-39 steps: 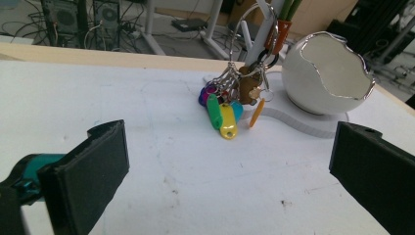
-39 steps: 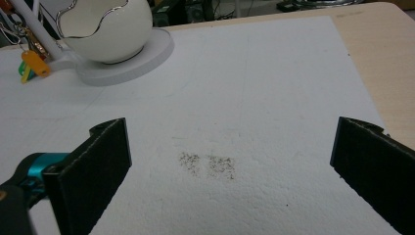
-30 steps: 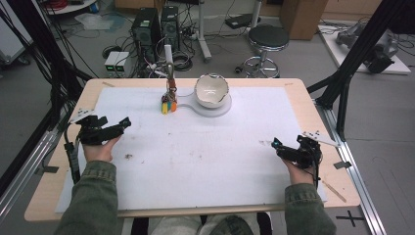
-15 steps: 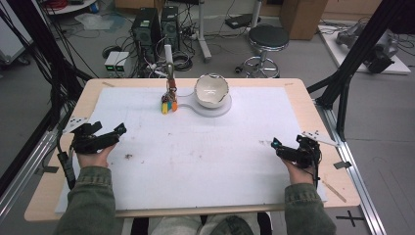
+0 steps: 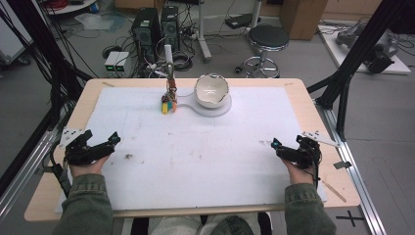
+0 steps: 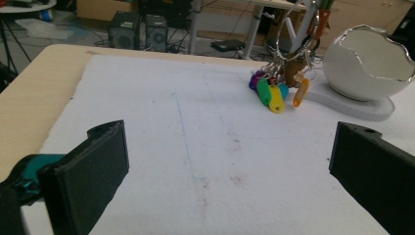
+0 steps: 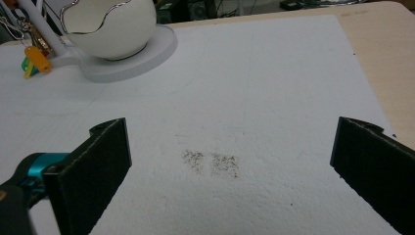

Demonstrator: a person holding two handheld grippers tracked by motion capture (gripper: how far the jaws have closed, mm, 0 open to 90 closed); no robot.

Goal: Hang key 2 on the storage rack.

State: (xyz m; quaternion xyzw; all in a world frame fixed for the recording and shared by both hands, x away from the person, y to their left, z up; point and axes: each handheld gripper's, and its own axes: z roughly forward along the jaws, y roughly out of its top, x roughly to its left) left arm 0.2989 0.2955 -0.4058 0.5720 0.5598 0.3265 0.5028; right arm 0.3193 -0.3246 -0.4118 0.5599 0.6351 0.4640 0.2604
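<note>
- high view has your left hand-held gripper (image 5: pixel 100 145) and right hand-held gripper (image 5: pixel 288 151) low at the near bench (image 5: pixel 313 98) corners, both spread wide, pinching nothing.
- key bunch (image 5: pixel 169 104) hangs on its stand beside the egg-shaped bowl (image 5: pixel 211 91), well ahead of both.
- reach carelessly and you'd likely topple the stand or bowl.

Worktop (image 5: pixel 49 196): pale wood, matt. Mat (image 5: pixel 195 161): white foam, rough-grained, stained. Egg-shaped bowl (image 6: pixel 367 63): glossy white, silvery rim. Key tags (image 6: pixel 274 95): coloured plastic, metal rings. Hand-held gripper pads (image 7: pixel 93 171): matt black.
</note>
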